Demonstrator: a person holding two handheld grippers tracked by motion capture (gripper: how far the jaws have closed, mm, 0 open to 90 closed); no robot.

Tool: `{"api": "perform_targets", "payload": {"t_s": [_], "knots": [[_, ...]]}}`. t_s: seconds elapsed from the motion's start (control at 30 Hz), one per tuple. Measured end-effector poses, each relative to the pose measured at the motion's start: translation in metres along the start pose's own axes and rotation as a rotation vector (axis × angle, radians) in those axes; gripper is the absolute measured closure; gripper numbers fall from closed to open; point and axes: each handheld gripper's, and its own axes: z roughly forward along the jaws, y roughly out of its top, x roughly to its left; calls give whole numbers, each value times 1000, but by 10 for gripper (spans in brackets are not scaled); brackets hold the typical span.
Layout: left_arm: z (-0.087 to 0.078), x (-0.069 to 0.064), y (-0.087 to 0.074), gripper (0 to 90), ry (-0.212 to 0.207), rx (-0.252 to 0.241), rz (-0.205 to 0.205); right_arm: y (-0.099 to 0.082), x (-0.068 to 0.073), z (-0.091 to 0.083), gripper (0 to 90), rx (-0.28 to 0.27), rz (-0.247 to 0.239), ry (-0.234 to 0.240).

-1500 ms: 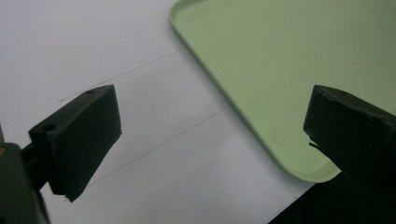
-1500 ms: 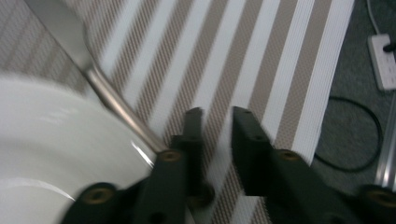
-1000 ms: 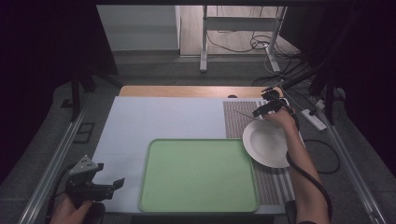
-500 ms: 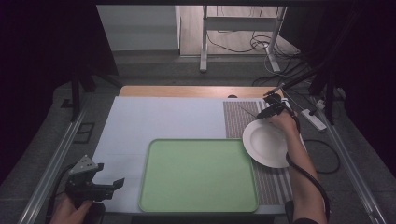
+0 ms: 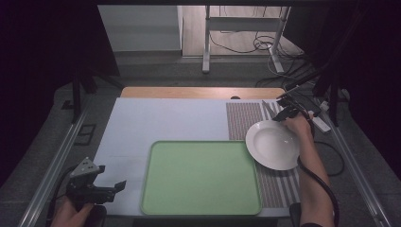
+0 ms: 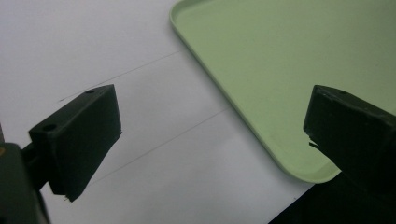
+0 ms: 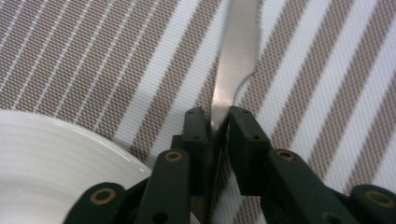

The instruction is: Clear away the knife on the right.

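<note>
— Clamping a table knife [image 7: 233, 70], the right gripper [image 7: 217, 123] has just been closing its jaws, and the pads now press the steel from both sides.

— Where does the knife lie?

— On the striped placemat [image 7: 93, 60], just beyond the white plate [image 5: 273, 144], at the table's far right.

— And the left gripper [image 5: 101, 191]?

— Jaws wide apart, nothing between them, held over the white table surface [image 6: 140, 93] beside the green tray's [image 6: 280, 70] near corner.

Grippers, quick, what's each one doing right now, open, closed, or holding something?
Left gripper: open, nothing between its jaws, over the table beside the green tray.
Right gripper: jaws just closed on the knife lying on the striped placemat.
</note>
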Motion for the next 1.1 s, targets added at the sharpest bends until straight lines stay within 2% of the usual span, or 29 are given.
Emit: {"api": "perform_targets", "payload": {"t_s": [0.03, 0.07, 0.17, 0.67, 1.1], "knots": [[0, 0, 0, 43, 0, 0, 0, -1, -1, -1, 808, 8, 8, -2], [0, 0, 0, 43, 0, -1, -1, -3, -2, -2, 810, 23, -27, -8], [0, 0, 0, 43, -1, 0, -1, -5, -4, -4, 811, 27, -23, -13], [0, 0, 0, 43, 0, 0, -1, -13, -21, -35, 812, -24, 13, -49], [0, 1, 0, 42, -2, 3, -7, -21, -27, -61, 812, -40, 13, -42]]}}
